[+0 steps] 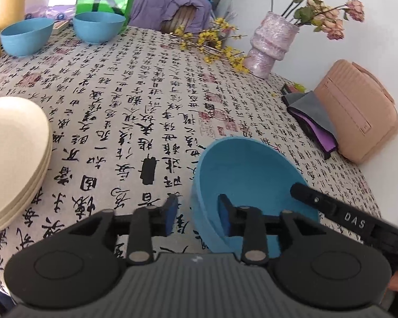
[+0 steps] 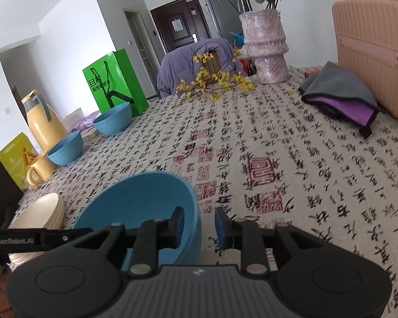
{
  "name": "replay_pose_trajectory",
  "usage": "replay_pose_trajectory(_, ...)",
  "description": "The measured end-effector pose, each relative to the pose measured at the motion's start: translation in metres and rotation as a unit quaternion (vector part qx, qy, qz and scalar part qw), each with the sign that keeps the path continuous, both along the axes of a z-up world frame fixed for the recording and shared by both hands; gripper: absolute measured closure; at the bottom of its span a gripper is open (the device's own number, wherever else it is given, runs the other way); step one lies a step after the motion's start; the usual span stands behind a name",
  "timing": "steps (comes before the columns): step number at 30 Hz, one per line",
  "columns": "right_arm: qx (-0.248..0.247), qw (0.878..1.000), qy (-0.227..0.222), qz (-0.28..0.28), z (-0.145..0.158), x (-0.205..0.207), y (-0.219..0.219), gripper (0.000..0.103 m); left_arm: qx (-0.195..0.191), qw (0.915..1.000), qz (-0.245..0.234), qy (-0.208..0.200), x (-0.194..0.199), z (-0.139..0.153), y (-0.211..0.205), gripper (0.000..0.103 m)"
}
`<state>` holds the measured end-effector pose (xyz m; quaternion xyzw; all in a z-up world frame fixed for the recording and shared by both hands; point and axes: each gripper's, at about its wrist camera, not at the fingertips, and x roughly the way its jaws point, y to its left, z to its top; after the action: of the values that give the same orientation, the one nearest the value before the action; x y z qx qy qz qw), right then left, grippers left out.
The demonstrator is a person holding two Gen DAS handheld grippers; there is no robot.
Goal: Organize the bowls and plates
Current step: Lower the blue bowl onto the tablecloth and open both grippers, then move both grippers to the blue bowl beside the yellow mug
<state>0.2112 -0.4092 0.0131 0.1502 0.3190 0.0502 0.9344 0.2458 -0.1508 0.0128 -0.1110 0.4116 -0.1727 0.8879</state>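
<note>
A blue bowl (image 1: 252,180) sits tilted on the calligraphy tablecloth, also in the right wrist view (image 2: 143,206). My left gripper (image 1: 197,216) straddles its left rim, one pad inside and one outside, jaws apart with a gap to the wall. My right gripper (image 2: 199,228) straddles the opposite rim the same way, jaws apart. Two more blue bowls (image 1: 26,35) (image 1: 99,26) stand at the far left edge. A stack of cream plates (image 1: 13,153) lies at the left, also in the right wrist view (image 2: 39,214).
A purple vase of dried roses (image 1: 269,42), yellow flower sprigs (image 1: 212,42), a pink case (image 1: 358,106) and folded grey-purple cloths (image 1: 313,116) line the far and right side. A yellow jug (image 2: 42,122), mug (image 2: 39,168) and green bag (image 2: 114,82) stand far left.
</note>
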Motion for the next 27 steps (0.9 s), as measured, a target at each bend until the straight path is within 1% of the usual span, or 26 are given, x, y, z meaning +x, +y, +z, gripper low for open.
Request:
replay_pose_trajectory(1, -0.003, 1.000, -0.006, -0.002, 0.002, -0.001, 0.001, 0.069, 0.002, 1.0000, -0.002, -0.005, -0.001, 0.001, 0.001, 0.061)
replay_pose_trajectory(3, -0.009, 1.000, -0.016, -0.006, 0.005, -0.004, 0.001, 0.062, 0.007, 0.9999, -0.002, -0.014, -0.004, 0.003, 0.004, 0.053)
replay_pose_trajectory(5, -0.025, 0.999, -0.028, -0.009, 0.009, -0.009, 0.004, 0.055, 0.006, 0.9996, -0.004, -0.027, -0.007, 0.008, 0.009, 0.051)
replay_pose_trajectory(6, -0.034, 0.999, -0.035, -0.011, 0.011, -0.011, 0.005, 0.049, 0.006, 0.9993, -0.007, -0.036, -0.009, 0.010, 0.012, 0.050)
replay_pose_trajectory(7, -0.042, 0.998, -0.042, -0.012, 0.014, -0.014, 0.006, 0.046, 0.007, 0.9988, -0.011, -0.047, -0.012, 0.013, 0.015, 0.050)
replay_pose_trajectory(11, -0.065, 0.995, -0.079, -0.015, 0.028, -0.029, 0.013, 0.042, 0.015, 0.9944, -0.009, -0.104, -0.028, 0.026, 0.040, 0.037)
replay_pose_trajectory(13, -0.075, 0.992, -0.101, -0.007, 0.034, -0.038, 0.019, 0.039, 0.017, 0.9926, -0.004, -0.120, -0.036, 0.030, 0.053, 0.033)
replay_pose_trajectory(14, -0.084, 0.990, -0.113, -0.002, 0.037, -0.043, 0.025, 0.037, 0.017, 0.9920, -0.004, -0.125, -0.040, 0.031, 0.060, 0.029)
replay_pose_trajectory(15, -0.095, 0.987, -0.126, 0.005, 0.039, -0.048, 0.032, 0.036, 0.016, 0.9915, -0.004, -0.129, -0.044, 0.032, 0.067, 0.026)
replay_pose_trajectory(17, -0.108, 0.982, -0.151, 0.022, 0.042, -0.060, 0.046, 0.034, 0.016, 0.9908, 0.007, -0.135, -0.053, 0.030, 0.080, 0.024)
replay_pose_trajectory(20, -0.111, 0.975, -0.180, 0.063, 0.041, -0.077, 0.073, 0.030, 0.018, 0.9896, 0.028, -0.140, -0.067, 0.023, 0.099, 0.019)
replay_pose_trajectory(21, -0.112, 0.973, -0.185, 0.077, 0.040, -0.082, 0.083, 0.026, 0.023, 0.9882, 0.034, -0.148, -0.074, 0.021, 0.104, 0.018)
replay_pose_trajectory(22, -0.113, 0.971, -0.190, 0.091, 0.038, -0.086, 0.093, 0.023, 0.032, 0.9859, 0.038, -0.160, -0.082, 0.020, 0.109, 0.017)
replay_pose_trajectory(24, -0.112, 0.966, -0.199, 0.124, 0.032, -0.095, 0.116, 0.022, 0.055, 0.9800, 0.048, -0.185, -0.098, 0.018, 0.118, 0.009)
replay_pose_trajectory(27, -0.113, 0.955, -0.203, 0.183, 0.025, -0.104, 0.153, 0.021, 0.081, 0.9724, 0.058, -0.211, -0.115, 0.015, 0.132, 0.006)
